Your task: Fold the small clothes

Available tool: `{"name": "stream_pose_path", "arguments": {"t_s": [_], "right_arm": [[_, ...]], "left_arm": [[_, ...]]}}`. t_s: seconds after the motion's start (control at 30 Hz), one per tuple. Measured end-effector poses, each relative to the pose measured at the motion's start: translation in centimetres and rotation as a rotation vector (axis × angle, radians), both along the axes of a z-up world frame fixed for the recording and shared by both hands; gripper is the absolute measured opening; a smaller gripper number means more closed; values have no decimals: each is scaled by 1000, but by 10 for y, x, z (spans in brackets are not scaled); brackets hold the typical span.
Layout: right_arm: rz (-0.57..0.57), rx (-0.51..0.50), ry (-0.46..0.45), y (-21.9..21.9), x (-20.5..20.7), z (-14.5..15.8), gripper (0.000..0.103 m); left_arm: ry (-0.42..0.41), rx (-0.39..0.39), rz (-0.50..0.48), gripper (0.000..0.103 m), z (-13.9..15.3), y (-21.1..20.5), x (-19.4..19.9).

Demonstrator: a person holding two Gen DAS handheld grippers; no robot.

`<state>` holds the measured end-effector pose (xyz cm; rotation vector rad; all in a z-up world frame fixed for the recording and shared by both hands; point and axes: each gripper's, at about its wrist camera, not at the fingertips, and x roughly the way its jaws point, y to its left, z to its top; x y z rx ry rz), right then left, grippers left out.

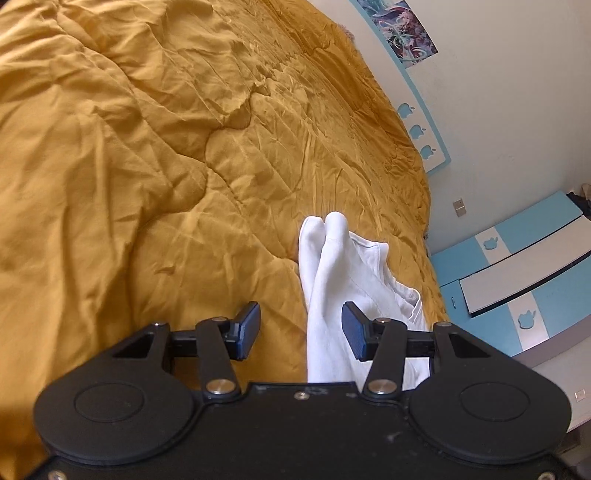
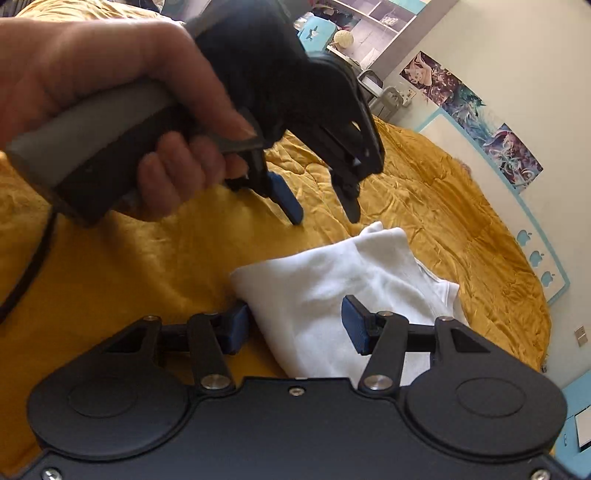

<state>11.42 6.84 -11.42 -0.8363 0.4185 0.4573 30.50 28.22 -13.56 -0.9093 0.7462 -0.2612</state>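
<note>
A small white garment [image 1: 343, 280] lies bunched and partly folded on the mustard-yellow quilt [image 1: 147, 166], near the bed's right edge. My left gripper [image 1: 301, 332] is open, hovering just above it, with the cloth running under the gap and past the right pad [image 1: 352, 334]. In the right wrist view the same white garment [image 2: 332, 288] lies between the open pads of my right gripper [image 2: 293, 326], which is open and close above it. The left gripper [image 2: 325, 216], held in a hand, shows there open above the garment's far end.
The quilt [image 2: 443, 206] covers the whole bed with wrinkles. A white wall with blue trim and posters [image 2: 480, 110] runs along the bed's right side. A blue and white cabinet [image 1: 517, 273] stands past the bed's corner. A shelf [image 2: 369, 26] stands far back.
</note>
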Motion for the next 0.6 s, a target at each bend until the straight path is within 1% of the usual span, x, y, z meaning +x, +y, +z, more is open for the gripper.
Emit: {"name": "stream_pose_path", "arguments": {"t_s": [0.1,0.2,0.23,0.37,0.5,0.57,0.6], "right_arm": [[10,-14,-22,3,-3,-1,54],[18,-19,-42,4,-6,-2,54],[18,-17,-44,4,-7,-2,54],[16,-4,-41,2,-11,-1,54],[17,4,-37,1,-8,0,54],[18,8,-31,1,-7,-1,53],[21,10,-27,1,-6,-1,50]], "left_arm": [[4,-28,-30,51,-5,-2,24],[27,-60,-52,51,-11,-8,48],[32,-60,-56,51,-12,-11,54],[41,-77,-78,51,-16,-20,80],[59,-127,-82,52,-22,-28,101],[67,-119,-92,51,-22,-33,109],[67,-110,-93,47,-20,-35,110]]}}
